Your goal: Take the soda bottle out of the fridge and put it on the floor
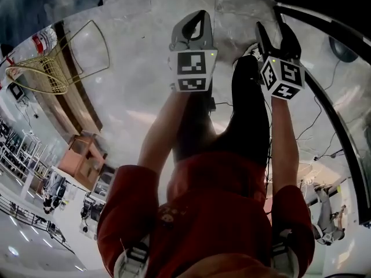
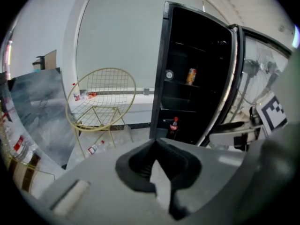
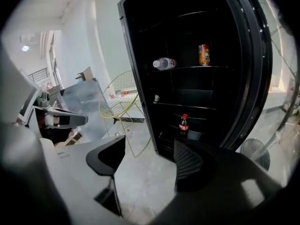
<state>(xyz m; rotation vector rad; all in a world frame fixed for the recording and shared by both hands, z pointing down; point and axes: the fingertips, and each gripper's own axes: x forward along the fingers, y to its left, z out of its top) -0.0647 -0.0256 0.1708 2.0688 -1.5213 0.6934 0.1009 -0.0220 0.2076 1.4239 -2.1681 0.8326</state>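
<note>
Left gripper (image 2: 157, 142) — jaws clenched tip to tip, nothing between them. Right gripper (image 3: 150, 151) — jaws released and apart, empty; only floor (image 3: 140, 186) shows through the gap. The soda bottle (image 3: 183, 124) stands upright on a low shelf inside the open fridge (image 3: 220, 93), well apart from both grippers. On a higher shelf stands a can (image 3: 203, 54), with a clear bottle (image 3: 164, 63) lying near it.

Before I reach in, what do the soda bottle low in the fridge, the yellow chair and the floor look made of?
Soda bottle: probably clear plastic, dark drink showing through, red cap and label.
Yellow chair: likely painted metal wire, thin rods in an open grid.
Floor: grey veined tile, stone or stone-look, glossy, with visible seams.
</note>
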